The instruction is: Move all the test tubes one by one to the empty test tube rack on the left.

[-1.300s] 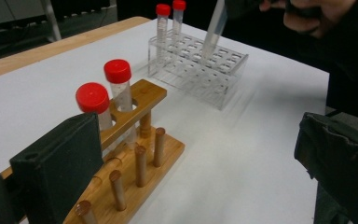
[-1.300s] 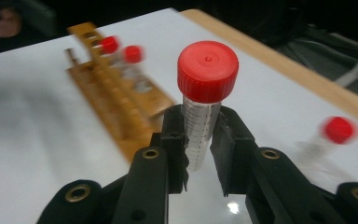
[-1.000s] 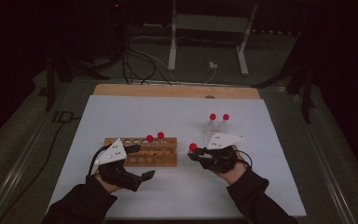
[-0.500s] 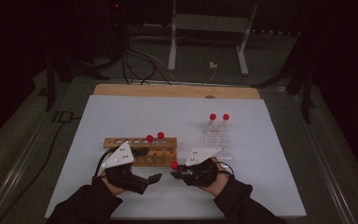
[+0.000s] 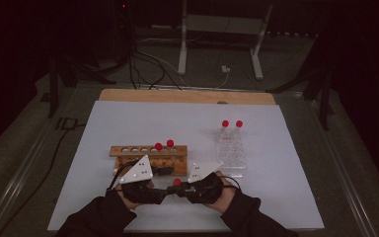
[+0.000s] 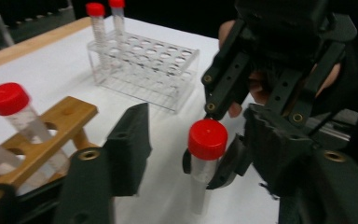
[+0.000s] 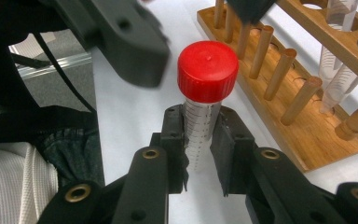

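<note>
Right hand-held gripper [image 7: 199,154] clamping red-capped tube [image 7: 204,93] (upright), left hand-held gripper [image 6: 191,154] spread wide, empty

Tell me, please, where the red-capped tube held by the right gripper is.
The tube sits upright between both grippers, just in front of the wooden rack, near the table's front edge.

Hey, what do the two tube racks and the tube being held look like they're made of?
The brown peg-and-hole rack looks like wood with a matte finish: visible grain, dowel posts. The clear grid rack looks like glossy see-through plastic, possibly acrylic. The red-capped tube in the right claw looks like clear plastic with printed graduation marks, though glass can't be ruled out; its ridged cap seems plastic.
</note>
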The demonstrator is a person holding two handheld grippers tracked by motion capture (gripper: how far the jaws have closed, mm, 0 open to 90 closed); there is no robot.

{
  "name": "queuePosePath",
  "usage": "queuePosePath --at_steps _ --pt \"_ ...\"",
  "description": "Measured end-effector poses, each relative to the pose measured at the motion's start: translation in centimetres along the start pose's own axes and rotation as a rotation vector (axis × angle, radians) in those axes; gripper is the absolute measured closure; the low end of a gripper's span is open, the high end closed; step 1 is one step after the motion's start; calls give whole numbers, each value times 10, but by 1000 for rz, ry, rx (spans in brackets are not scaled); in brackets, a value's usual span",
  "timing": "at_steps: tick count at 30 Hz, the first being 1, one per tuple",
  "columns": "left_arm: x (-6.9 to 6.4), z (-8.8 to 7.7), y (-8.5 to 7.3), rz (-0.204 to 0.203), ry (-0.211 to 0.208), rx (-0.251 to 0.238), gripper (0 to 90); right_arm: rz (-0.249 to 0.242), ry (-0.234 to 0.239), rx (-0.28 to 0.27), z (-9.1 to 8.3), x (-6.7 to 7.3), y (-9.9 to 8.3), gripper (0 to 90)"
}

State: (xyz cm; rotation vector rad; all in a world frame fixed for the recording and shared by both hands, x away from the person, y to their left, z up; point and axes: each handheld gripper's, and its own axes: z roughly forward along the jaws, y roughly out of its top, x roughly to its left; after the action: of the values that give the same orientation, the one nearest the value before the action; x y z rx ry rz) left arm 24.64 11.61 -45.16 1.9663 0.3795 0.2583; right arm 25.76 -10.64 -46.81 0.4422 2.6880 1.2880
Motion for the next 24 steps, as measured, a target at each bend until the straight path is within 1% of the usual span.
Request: queuePosePath --at_steps 4,5,6,8,9,10,12,13,17,20,21,22,23,24 --pt "-2 4 -1 17 -9 11 539 1 0 1 0 0 0 752" --pt "-3 5 -1 24 -2 18 554 0 0 1 0 0 0 752" --pt "-3 6 -1 26 -7 22 569 2 1 0 -1 0 0 752" --pt "-3 7 -2 29 1 29 600 0 -3 1 0 0 0 752" --pt "-3 8 -2 30 -5 30 630 2 -3 2 0 0 0 752" --pt "-4 8 -3 33 3 27 648 3 -3 1 0 0 0 752" --pt "-3 7 -2 30 1 18 704 6 -5 2 0 0 0 752" --pt "-3 7 -2 32 5 17 706 5 -4 -1 -1 -1 0 752" --pt "-3 7 -1 39 -4 23 716 6 -6 -4 -1 -1 0 752" --pt "-2 6 -1 24 -5 13 719 5 -7 -9 -1 0 0 747" --pt "-2 5 0 17 -9 10 719 1 -3 -19 -2 -1 0 738" --pt "-1 4 1 20 -4 12 719 9 0 -29 -2 -2 0 701" --pt "-1 3 1 25 9 16 719 13 2 -37 -4 -2 0 657" --pt "-1 1 2 26 8 15 719 13 -3 -44 -6 -2 0 597"
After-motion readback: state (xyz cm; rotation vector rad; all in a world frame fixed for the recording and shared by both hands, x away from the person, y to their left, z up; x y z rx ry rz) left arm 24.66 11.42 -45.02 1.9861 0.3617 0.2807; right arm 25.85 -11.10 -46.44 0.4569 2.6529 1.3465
